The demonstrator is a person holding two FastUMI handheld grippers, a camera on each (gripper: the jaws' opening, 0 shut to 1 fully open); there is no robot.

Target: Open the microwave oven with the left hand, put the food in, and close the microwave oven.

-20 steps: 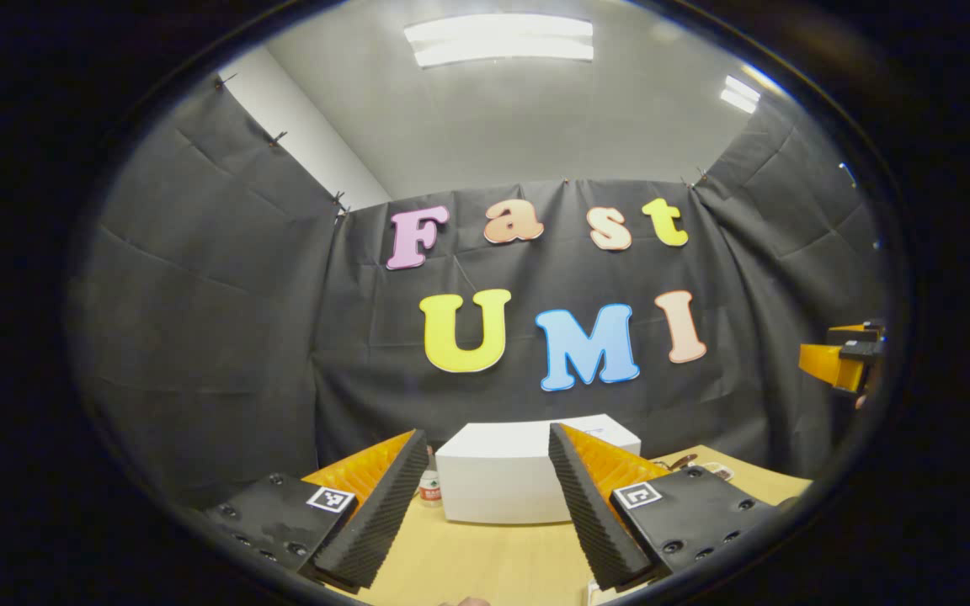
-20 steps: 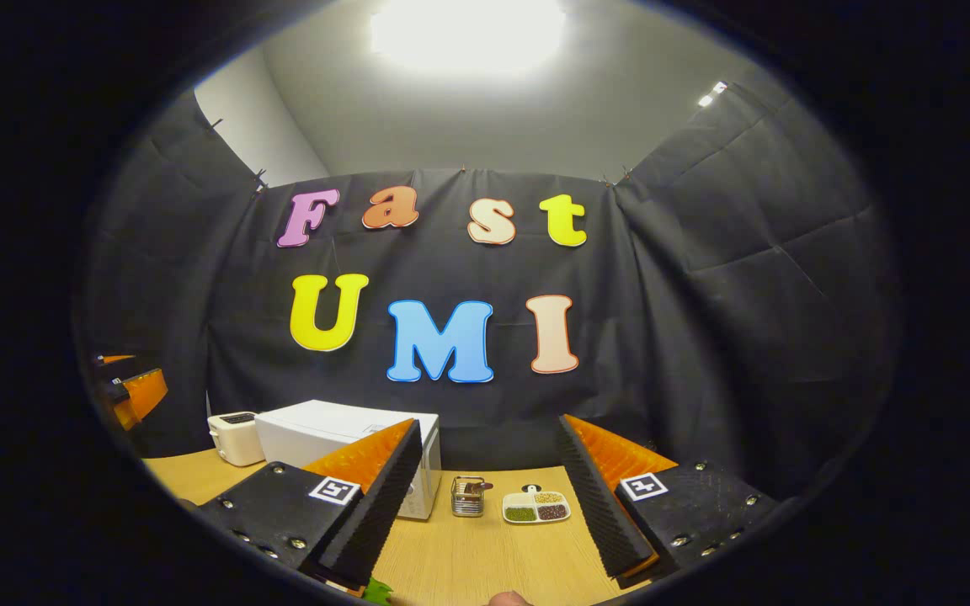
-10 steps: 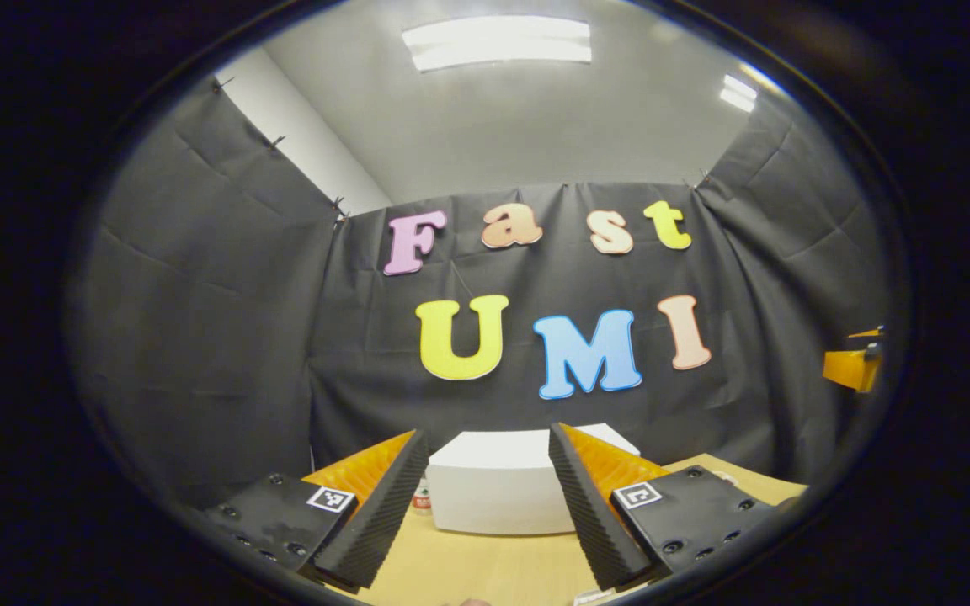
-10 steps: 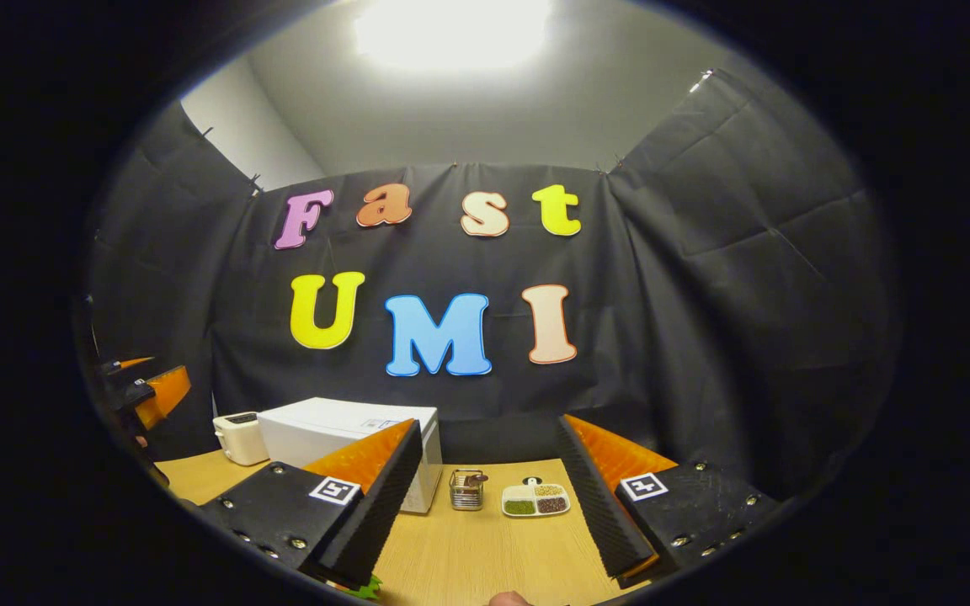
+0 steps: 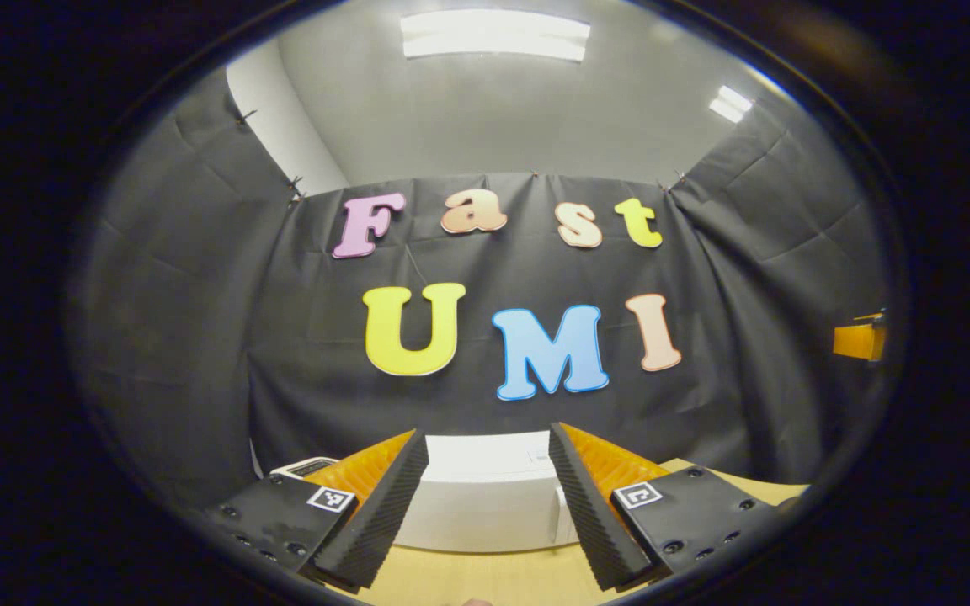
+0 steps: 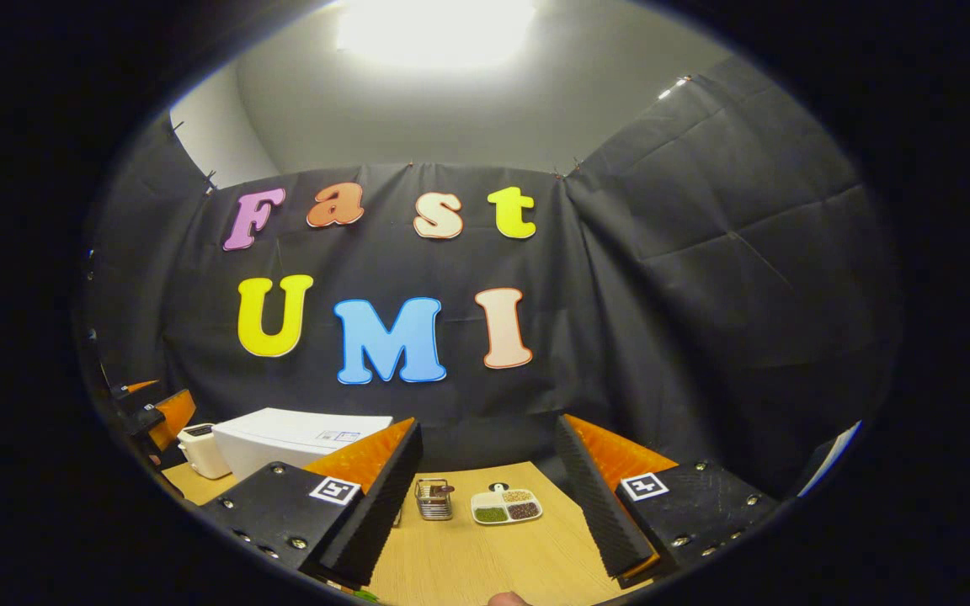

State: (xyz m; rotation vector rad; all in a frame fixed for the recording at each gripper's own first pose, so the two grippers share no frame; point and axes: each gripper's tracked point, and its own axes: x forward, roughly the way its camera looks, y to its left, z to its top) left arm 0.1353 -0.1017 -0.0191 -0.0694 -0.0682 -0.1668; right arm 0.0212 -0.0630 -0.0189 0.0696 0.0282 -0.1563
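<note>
The white microwave [image 5: 485, 505] stands on the wooden table [image 5: 485, 581] straight ahead of my left gripper [image 5: 487, 446], its door shut. That gripper is open, nothing between its fingers, and still short of the microwave. My right gripper [image 6: 487, 442] is open too and holds nothing, above the table [image 6: 468, 564]. In the right gripper view the microwave [image 6: 283, 438] sits at the left. A white divided dish [image 6: 506, 507] of beans and grains lies ahead. A scrap of green [image 6: 363, 596] peeks out under the left finger.
A white toaster [image 6: 199, 450] stands left of the microwave, its top showing in the left gripper view as the toaster [image 5: 304, 465]. A small wire basket [image 6: 434, 498] sits beside the dish. The other gripper [image 6: 152, 408] shows at the left edge, and the right one [image 5: 860, 341] at the far right.
The left gripper has moved nearer the microwave, which now looks wider and lower, and the toaster came into view. The right gripper view has swung right, so the microwave and dish slid left.
</note>
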